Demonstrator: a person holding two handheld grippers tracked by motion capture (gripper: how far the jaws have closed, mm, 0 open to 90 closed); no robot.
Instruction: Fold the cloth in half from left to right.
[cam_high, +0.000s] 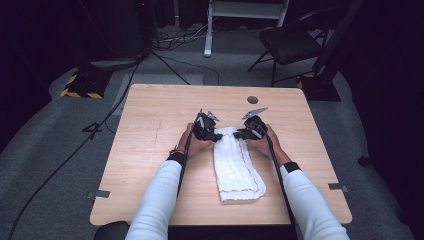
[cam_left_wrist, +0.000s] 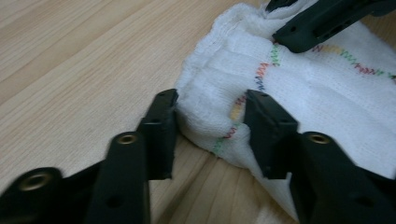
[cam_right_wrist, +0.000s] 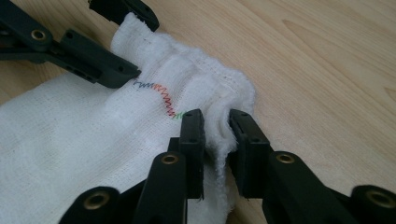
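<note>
A white folded cloth (cam_high: 235, 167) with coloured zigzag stitching lies in the middle of the wooden table (cam_high: 155, 120), long side running toward the person. Both grippers meet at its far end. My left gripper (cam_high: 215, 135) is at the far left corner. In the left gripper view its jaws stand wide apart around that bunched corner (cam_left_wrist: 212, 119) of the cloth (cam_left_wrist: 322, 102), so it is open. My right gripper (cam_high: 239, 134) is at the far right corner. In its own view the right gripper (cam_right_wrist: 216, 128) is shut on a raised fold of the cloth (cam_right_wrist: 70, 135).
A small dark round disc (cam_high: 252, 99) sits on the table behind the grippers. Grey tape marks (cam_high: 101, 193) are stuck near the table's front corners. Beyond the table stand a black chair (cam_high: 290, 42), a white frame (cam_high: 245, 12) and a yellow-black striped base (cam_high: 82, 86), with cables on the floor.
</note>
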